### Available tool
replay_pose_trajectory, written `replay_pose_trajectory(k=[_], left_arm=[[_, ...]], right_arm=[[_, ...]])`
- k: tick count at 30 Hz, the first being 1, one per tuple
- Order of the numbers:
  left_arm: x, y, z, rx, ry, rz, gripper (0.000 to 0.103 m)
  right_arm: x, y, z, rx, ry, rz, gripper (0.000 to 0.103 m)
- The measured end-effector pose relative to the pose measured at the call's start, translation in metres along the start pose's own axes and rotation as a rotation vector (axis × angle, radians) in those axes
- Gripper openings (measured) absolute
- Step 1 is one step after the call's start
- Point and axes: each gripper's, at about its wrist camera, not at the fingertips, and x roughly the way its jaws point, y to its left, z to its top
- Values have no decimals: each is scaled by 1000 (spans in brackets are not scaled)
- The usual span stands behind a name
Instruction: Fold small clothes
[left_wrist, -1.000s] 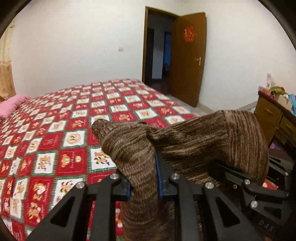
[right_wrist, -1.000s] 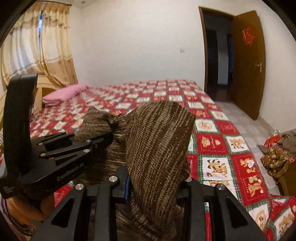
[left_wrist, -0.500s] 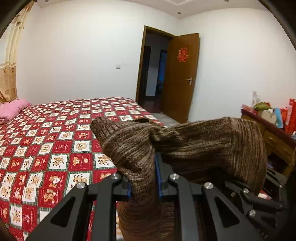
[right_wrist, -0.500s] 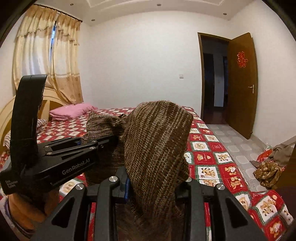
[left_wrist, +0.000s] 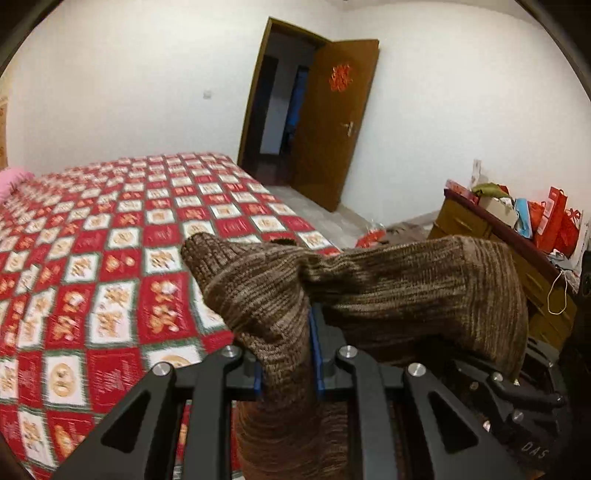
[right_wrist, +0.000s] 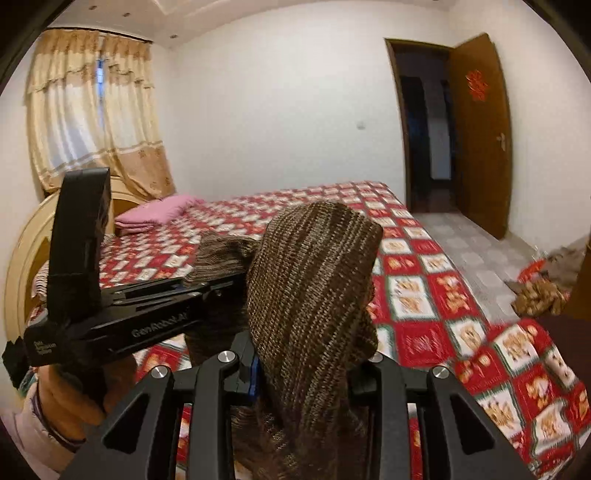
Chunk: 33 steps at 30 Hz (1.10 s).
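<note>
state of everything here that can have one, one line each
brown striped knitted garment: lifted off the bed, pinched at two spots, bunched and not yet folded
left gripper: fingers shut on the garment
right gripper: fingers shut on the garment
brown wooden door: open
cream patterned curtains: drawn across the window
red and white checked bedspread: spread flat on the bed

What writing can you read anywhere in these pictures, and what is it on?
"GenRobot.AI": side of the left gripper, slightly blurred.
"DAS": dark part at the lower right of the left wrist view, cut off.
Small white label on the left gripper's rear end: too blurred to read.
Red paper decoration on the door: not legible.
</note>
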Motion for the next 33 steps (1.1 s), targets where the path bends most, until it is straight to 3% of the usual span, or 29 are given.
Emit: replay_pose_trajectory(k=[10,19,26,33], left_arm=[[53,-27,-4,36,63,9,20],[118,-29,0,68,74,111,19],[170,-20,-6,68,124,221,13],[190,-12,-11,42,165,244,13]], right_arm=[[34,-59,-17,66,57,-71,32],[101,-90,-15,-20,113,-131,32],[169,-119,-29,-48,239,-154,32],[185,-126,-33,-58,299,-160,32]])
